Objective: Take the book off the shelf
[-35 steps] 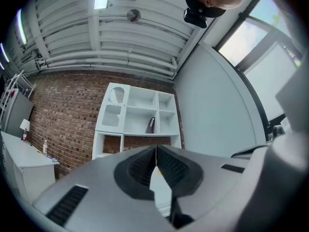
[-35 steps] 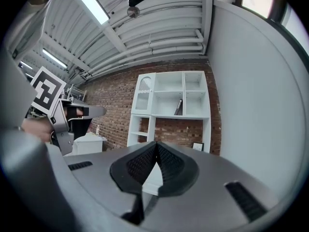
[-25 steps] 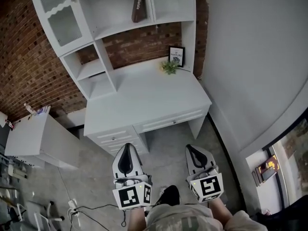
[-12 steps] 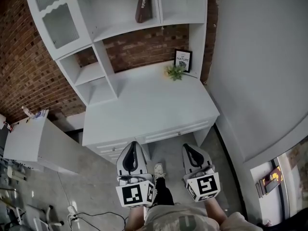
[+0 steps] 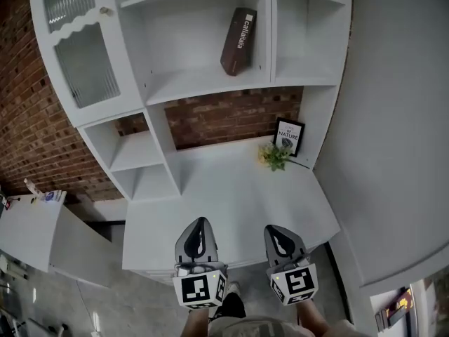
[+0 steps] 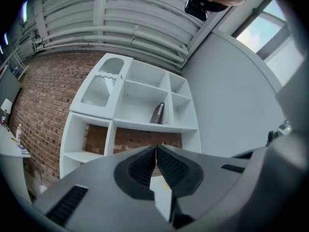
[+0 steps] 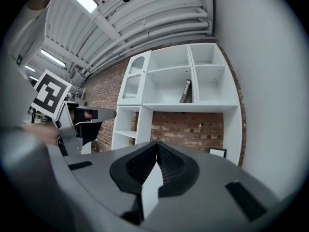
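A dark brown book (image 5: 238,41) leans tilted against the divider on an upper shelf of the white hutch (image 5: 203,83); it also shows small in the left gripper view as the book (image 6: 157,113) and in the right gripper view as the book (image 7: 185,91). My left gripper (image 5: 198,229) and right gripper (image 5: 277,230) hover side by side over the desk's front edge, far below the book. Both are shut with nothing between the jaws. The same shows for the left gripper (image 6: 156,147) and the right gripper (image 7: 156,144) in their own views.
A white desk (image 5: 238,202) carries a small green plant (image 5: 273,156) and a framed picture (image 5: 288,137) at its back right. A glass-front cabinet door (image 5: 77,55) is at upper left. A brick wall stands behind, a low white cabinet (image 5: 35,234) at left.
The view has advanced toward the desk and tilted up, so the hutch and book look larger and lower in frame. Both grippers stay shut, side by side.
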A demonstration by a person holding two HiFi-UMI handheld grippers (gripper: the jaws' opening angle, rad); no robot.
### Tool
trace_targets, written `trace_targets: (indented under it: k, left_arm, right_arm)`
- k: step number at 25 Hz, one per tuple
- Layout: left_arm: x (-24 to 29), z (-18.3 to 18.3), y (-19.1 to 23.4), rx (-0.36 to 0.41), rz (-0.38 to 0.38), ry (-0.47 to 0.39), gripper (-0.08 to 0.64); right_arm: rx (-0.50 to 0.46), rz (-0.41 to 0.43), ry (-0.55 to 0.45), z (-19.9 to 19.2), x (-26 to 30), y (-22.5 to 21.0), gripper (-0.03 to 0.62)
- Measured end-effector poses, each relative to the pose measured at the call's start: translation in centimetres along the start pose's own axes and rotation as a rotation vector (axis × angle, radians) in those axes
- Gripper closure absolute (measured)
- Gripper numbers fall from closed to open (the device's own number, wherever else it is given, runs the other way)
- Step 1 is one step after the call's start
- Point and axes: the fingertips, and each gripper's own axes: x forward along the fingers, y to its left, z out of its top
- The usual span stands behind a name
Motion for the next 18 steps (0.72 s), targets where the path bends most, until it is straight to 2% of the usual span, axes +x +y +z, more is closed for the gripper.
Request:
trace_targets:
  k: [8, 13, 18]
  left_arm:
    - [12.5, 1.6, 5.9, -0.020, -0.021, -0.036, 0.543]
    - [16.6, 1.3, 6.5, -0.044, -0.037, -0.033, 0.543]
    - [18.8, 0.9, 4.6, -0.052, -0.047, -0.025, 0.543]
  right_arm:
    - [-0.047, 0.010, -0.036, 3.8, 14.3, -2.4, 0.575]
    - [-0.057, 0.009, -0.044, 4.7, 18.0, -3.4, 0.575]
    - [-0.053, 0.007, -0.045, 4.6, 19.1, -6.0, 0.575]
